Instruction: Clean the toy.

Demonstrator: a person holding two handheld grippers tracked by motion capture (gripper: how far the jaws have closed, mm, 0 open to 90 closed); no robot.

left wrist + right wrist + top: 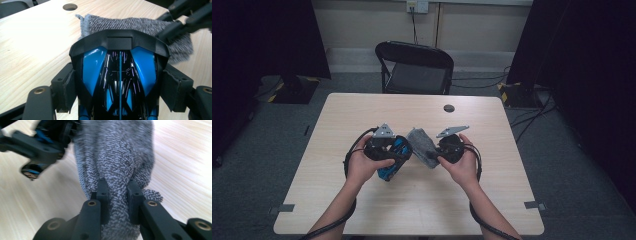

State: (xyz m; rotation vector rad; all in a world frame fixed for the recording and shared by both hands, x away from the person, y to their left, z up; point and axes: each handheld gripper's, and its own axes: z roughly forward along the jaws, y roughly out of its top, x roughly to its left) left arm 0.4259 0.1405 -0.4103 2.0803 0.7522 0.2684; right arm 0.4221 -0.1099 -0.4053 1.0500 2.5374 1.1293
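Observation:
A blue and black toy car (393, 159) is clamped by its sides between the pads of my left gripper (394, 154), a little above the table. Its glossy body (120, 75) sits squarely between my left gripper's (120, 88) jaws. My right gripper (438, 151) is shut on a grey knitted cloth (422, 145). The cloth (130, 23) lies against the car's far end, with the right gripper (180, 22) coming in from the upper right. In the right gripper view the cloth (115, 152) is pinched between the right gripper's (117, 197) jaws, and the car (42, 133) is at the upper left.
The pale wooden table (412, 200) has a round cable hole (449, 108) near its far edge. A black folding chair (417, 67) stands behind the table. Dark curtains hang on both sides, and cables lie on the floor at the right.

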